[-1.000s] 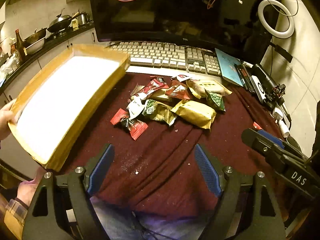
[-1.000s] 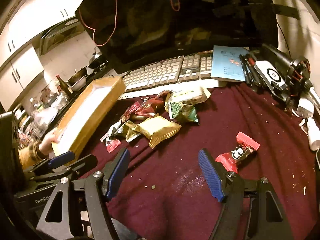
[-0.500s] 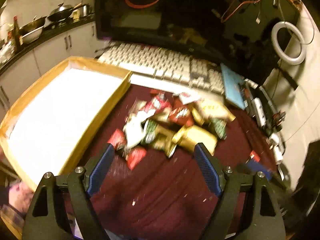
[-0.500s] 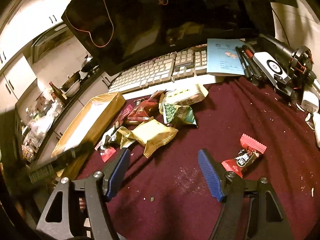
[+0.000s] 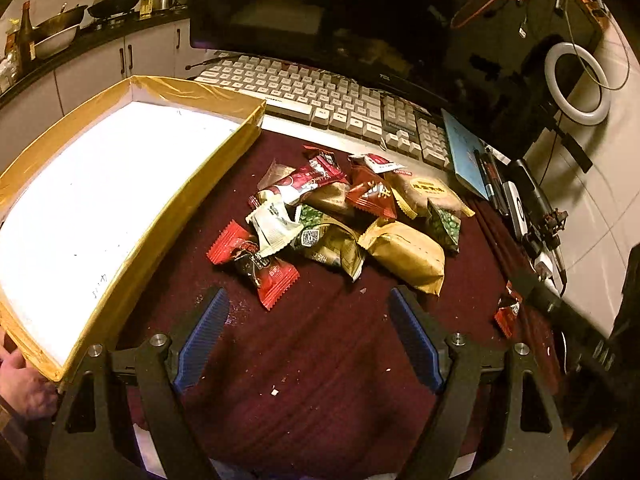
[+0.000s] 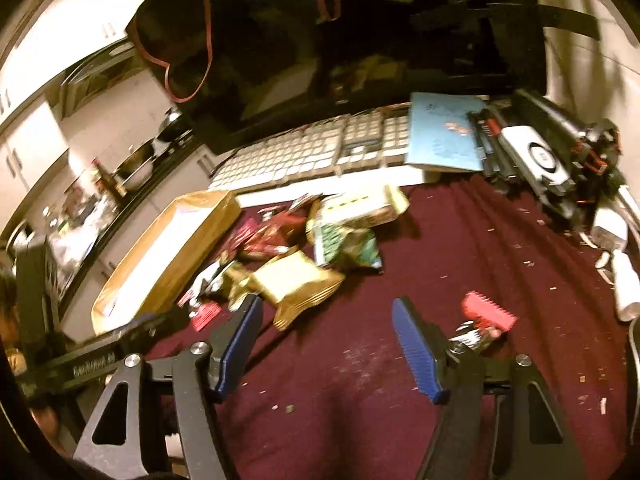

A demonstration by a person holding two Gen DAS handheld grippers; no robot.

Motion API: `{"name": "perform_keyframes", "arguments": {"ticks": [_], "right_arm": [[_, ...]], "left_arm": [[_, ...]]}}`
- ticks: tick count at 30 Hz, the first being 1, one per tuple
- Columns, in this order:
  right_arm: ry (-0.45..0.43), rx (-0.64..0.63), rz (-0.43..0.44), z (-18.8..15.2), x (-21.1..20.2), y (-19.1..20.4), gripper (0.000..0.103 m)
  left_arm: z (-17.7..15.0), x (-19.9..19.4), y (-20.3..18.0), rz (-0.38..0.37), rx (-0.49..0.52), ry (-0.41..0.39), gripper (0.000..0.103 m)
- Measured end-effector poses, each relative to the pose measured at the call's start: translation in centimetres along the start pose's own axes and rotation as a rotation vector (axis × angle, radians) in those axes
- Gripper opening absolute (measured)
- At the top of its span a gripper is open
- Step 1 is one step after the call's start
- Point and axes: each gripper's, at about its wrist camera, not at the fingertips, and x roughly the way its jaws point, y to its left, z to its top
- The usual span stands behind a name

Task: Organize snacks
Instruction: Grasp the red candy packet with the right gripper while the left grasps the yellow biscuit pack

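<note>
While nothing yet lies in the tray, the scene reads view by view as follows.

Left wrist view, left gripper (image 5: 308,336): jaws wide, nothing between them, hanging over bare maroon cloth (image 5: 320,360) near the table's front edge.
Left wrist view, tray (image 5: 224,160): a shallow box with tan taped walls and a white floor, at the left edge of the table, its far corner near the keyboard (image 5: 320,100); the floor shows no snack.
Left wrist view, hand (image 5: 20,384): a bare hand touches the tray's near corner.
Left wrist view, snack pile (image 5: 344,216): mixed wrappers heaped mid-table, just beside the tray's right wall, in front of the keyboard.
Left wrist view, stray red packet (image 5: 507,308): alone toward the right edge, well apart from the pile.

Right wrist view, right gripper (image 6: 326,344): jaws have just been closing a little, yet stand wide with only cloth between them.
Right wrist view, gold packet (image 6: 296,284): nearest of the pile, just beyond the left finger.
Right wrist view, red packet (image 6: 484,320): just beside the right finger, outside the jaws.

Progress: judged barely begun; every snack in sight remains on the cloth, so all the sorting is left.
</note>
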Motion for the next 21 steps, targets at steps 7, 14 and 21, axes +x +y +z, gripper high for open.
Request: {"name": "perform_keyframes", "arguments": {"ticks": [7, 14, 21], "right_arm": [[-0.086, 0.12, -0.172, 1.8, -2.0, -4.2, 0.07], [-0.006, 0.224, -0.227, -1.0, 0.1, -6.4, 0.056], [0.03, 0.113, -0.278, -1.7, 3.0, -3.6, 0.024]], "left_arm": [[0.3, 0.0, 0.3, -0.021, -0.012, 0.001, 0.082], [0.2, -0.1, 0.7, -0.041, -0.042, -0.003, 0.082], [0.1, -0.3, -0.4, -0.074, -0.031, -0.004, 0.082]]}}
